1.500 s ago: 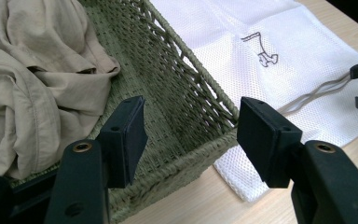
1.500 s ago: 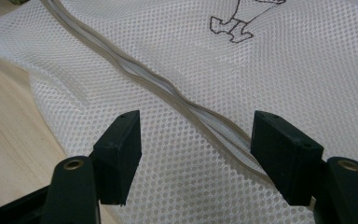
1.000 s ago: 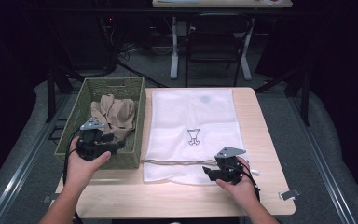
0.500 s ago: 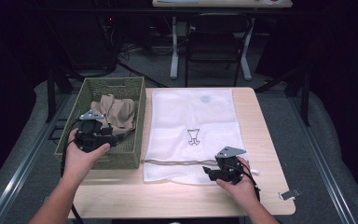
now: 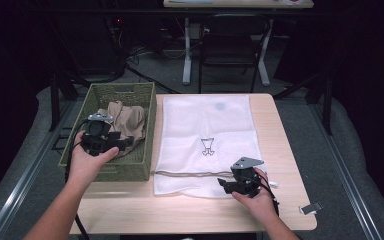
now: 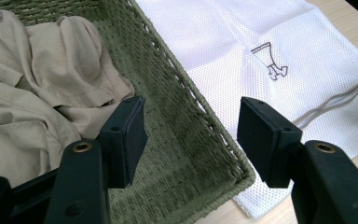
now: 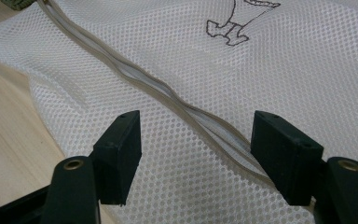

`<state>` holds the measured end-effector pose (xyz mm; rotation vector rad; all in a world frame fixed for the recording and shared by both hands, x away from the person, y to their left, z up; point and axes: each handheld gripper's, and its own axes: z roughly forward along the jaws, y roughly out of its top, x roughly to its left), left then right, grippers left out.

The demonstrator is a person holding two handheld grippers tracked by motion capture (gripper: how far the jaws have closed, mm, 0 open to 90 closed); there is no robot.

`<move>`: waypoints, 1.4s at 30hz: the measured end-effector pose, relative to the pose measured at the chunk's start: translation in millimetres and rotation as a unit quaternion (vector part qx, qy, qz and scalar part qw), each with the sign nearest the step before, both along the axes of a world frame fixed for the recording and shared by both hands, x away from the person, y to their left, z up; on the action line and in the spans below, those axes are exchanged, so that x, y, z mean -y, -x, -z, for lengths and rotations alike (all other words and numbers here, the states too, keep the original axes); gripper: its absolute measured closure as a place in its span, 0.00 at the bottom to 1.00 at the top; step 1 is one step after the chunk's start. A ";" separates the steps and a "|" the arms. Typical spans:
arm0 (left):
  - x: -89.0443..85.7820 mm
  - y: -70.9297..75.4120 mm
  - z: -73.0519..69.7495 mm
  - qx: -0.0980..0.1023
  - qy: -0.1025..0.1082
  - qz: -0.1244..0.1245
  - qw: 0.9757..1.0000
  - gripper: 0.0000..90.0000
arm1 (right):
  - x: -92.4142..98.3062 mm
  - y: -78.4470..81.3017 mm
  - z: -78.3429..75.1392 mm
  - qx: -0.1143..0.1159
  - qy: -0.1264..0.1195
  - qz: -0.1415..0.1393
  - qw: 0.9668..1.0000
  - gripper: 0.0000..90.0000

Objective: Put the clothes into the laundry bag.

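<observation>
A white mesh laundry bag lies flat on the wooden table, with a small printed figure and a grey zipper near its front edge. A green woven basket at the left holds crumpled beige clothing. My left gripper hovers over the basket, open and empty; in the left gripper view its jaws frame the basket wall, with the beige clothing to their left. My right gripper rests open at the bag's front edge, jaws astride the zipper without touching it.
The basket's right wall stands close beside the bag's left edge. A small metal clip lies near the table's front right corner. Bare wood runs along the front edge. A chair and table legs stand behind on the dark floor.
My left gripper has moved away from the front of the basket and up, toward the beige clothing. The right gripper has stayed put on the bag.
</observation>
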<state>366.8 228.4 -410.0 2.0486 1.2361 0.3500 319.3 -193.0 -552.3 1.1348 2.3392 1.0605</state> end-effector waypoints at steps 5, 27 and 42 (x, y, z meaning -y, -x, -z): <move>-0.1 -3.4 -1.6 0.000 0.000 -0.002 1.000 0.46 | 0.1 -0.2 0.1 -0.001 0.000 -0.001 1.000 0.37; -6.6 -19.6 0.6 -0.016 -0.010 -0.020 1.000 0.46 | -0.2 -0.4 0.7 -0.001 0.002 -0.001 1.000 0.37; -8.6 -26.6 3.4 -0.024 -0.012 -0.031 0.999 0.46 | -0.5 -0.5 1.1 -0.002 0.003 0.000 1.000 0.37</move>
